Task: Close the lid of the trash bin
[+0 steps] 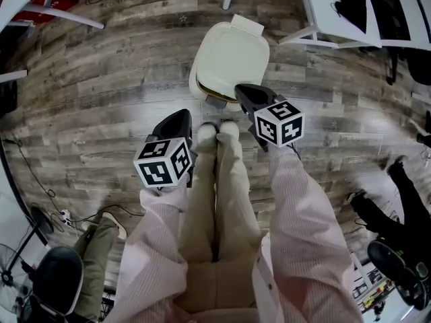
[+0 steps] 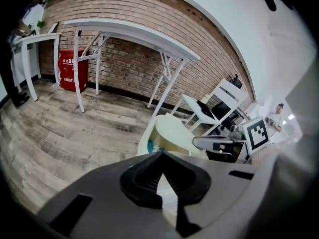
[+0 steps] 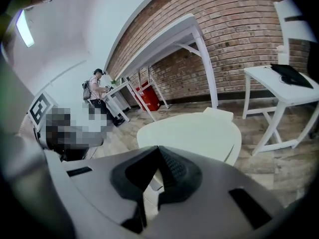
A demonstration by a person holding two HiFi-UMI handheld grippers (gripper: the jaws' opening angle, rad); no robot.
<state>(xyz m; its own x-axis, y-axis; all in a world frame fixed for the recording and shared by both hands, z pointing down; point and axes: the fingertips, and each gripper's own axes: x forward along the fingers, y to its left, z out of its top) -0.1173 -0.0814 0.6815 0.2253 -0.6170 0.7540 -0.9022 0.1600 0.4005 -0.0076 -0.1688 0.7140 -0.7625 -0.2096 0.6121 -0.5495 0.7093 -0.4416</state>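
On plank floor [image 1: 108, 93], cream trash bin [image 1: 232, 56]

- Red brick wall [image 2: 129, 59] at the back.
- Grey wood-plank floor [image 1: 101, 79].
- White table [image 2: 134, 34] along the wall.
- Red cabinet [image 2: 67, 69] against the wall.

left gripper [image 2: 160, 154] in foreground, jaws together, nothing between. beyond it, cream trash bin [image 2: 144, 143] on wood floor [image 2: 60, 128], lid [image 2: 174, 133] tilted up, something blue inside. right gripper [image 2: 202, 143] just beside lid. behind: white table [image 2: 134, 33], brick wall [image 2: 129, 59], red box [image 2: 69, 69].
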